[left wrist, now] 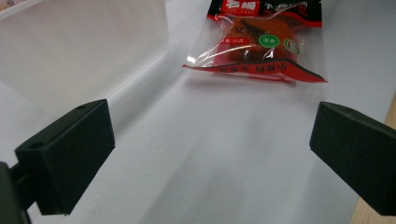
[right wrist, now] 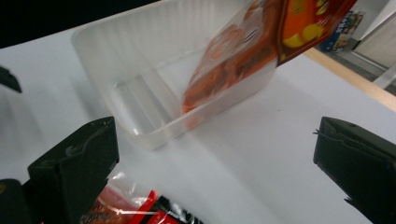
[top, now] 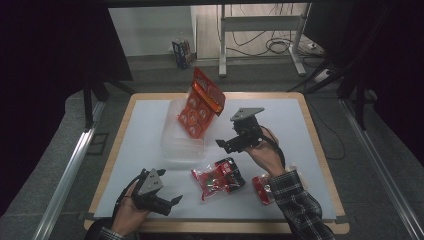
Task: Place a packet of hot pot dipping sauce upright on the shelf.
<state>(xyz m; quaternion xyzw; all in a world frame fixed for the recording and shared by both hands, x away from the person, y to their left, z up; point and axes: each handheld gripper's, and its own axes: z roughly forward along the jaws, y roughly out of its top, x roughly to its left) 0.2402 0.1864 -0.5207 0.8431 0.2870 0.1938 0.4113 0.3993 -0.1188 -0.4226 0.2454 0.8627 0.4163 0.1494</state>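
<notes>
High view first: I see an orange snack pack [top: 201, 102] standing tilted in the clear plastic tub [top: 172, 145], leaning on its far wall with its top well above the rim. My right gripper [top: 226, 144] hangs just beside the tub, jaws wide and empty. My left gripper [top: 172, 202] sits low near the table's front edge, jaws also wide, holding nothing; its own view looks straight at a red snack packet [left wrist: 261, 44] lying flat on the white sheet [top: 150, 165]. Another small red packet [top: 262, 189] lies by my right sleeve.

I judge the packing half done. My worry is the leaning pack: a nudge from either jaw could tip it out, or slide the light tub. The slick, flat packets may also slip from a shallow pinch.
</notes>
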